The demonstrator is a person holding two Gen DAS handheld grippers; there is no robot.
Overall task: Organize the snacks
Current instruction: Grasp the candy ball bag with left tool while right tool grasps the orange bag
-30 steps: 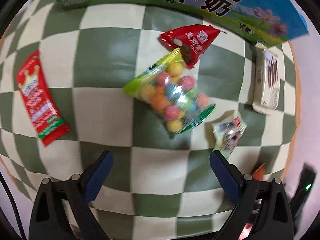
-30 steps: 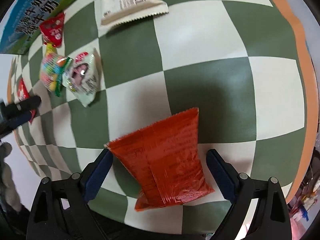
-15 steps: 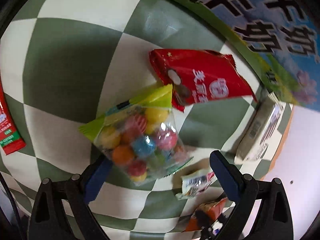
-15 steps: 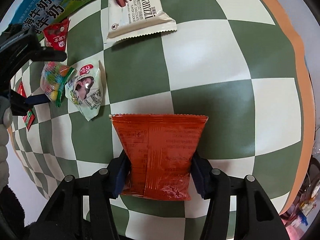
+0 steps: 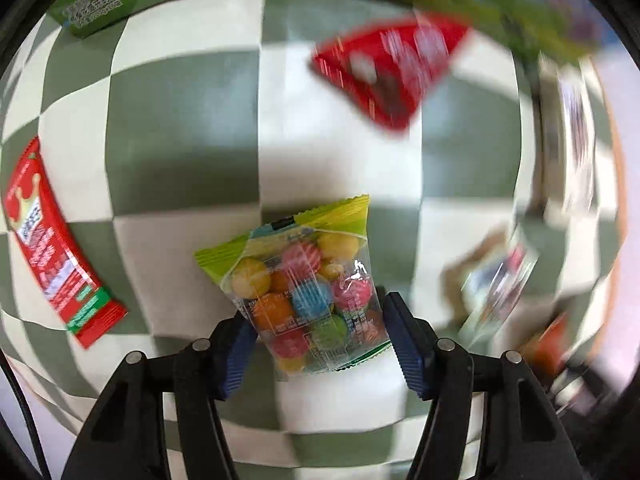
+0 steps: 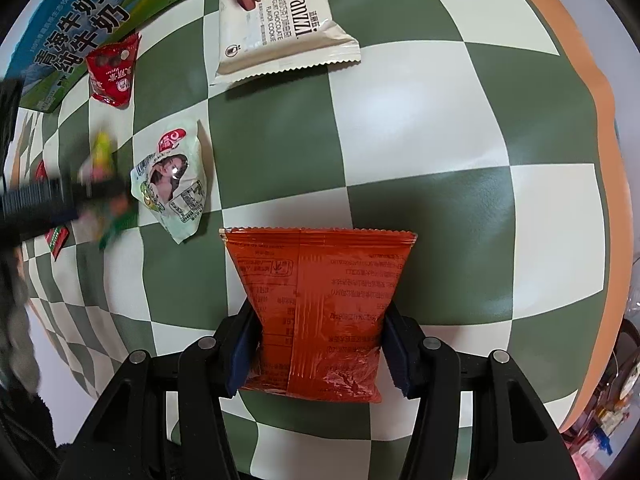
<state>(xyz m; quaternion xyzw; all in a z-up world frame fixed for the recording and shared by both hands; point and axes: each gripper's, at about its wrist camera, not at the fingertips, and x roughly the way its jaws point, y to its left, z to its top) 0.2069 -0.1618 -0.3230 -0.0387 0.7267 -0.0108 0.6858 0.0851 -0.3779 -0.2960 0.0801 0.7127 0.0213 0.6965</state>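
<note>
A clear bag of coloured candy balls (image 5: 304, 280) with a lime-green top sits between the blue pads of my left gripper (image 5: 316, 332). Its jaws are closing, and both pads touch the bag's sides. The view is blurred by motion. In the right wrist view my right gripper (image 6: 316, 344) is shut on the lower part of an orange foil packet (image 6: 320, 280), which is pinched narrow where the pads squeeze it. Both grippers point down at the green-and-cream checked cloth (image 6: 440, 120).
On the cloth lie a long red packet (image 5: 52, 248), a red triangular packet (image 5: 388, 76), a white cookie packet (image 6: 276, 20) and a pale green packet (image 6: 176, 188). A blue-green milk carton box (image 6: 68, 40) borders the far side. The orange table edge (image 6: 608, 160) runs at the right.
My left gripper came down over the candy bag and its wide-open jaws closed onto it. The right jaws closed on the orange packet a second ago and have kept their grip.
</note>
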